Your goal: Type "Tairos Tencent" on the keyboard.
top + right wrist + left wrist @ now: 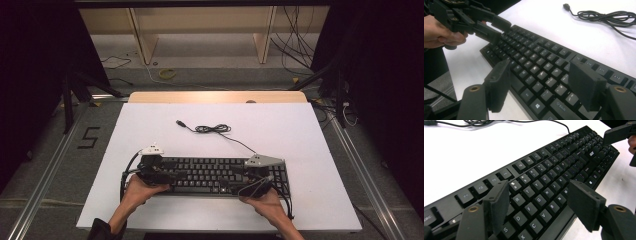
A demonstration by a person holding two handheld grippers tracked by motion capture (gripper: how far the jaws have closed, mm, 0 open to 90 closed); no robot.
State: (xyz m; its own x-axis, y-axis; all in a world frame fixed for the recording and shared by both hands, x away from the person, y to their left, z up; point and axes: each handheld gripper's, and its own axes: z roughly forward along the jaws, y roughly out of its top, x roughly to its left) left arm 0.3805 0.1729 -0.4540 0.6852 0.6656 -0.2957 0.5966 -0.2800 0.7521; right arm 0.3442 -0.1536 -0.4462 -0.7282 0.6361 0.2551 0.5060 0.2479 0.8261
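Lying across the lower middle of the high view, the black keyboard (220, 175) has its long axis running left to right along the near part of the white table (280, 130), and its cable (215, 129) trails off toward the upper middle of the frame. Each end has a claw over it: the left gripper (157, 172) hangs over the left end and the right gripper (257, 177) over the right end, so neither is nearer than the other. In the left gripper view the jaws stand wide apart above the letter keys (536, 195), holding nothing; in the right gripper view the jaws gape equally wide over the bottom rows (541, 82), also empty. A two-ended grasp looks likely to follow, judging from this straddle.
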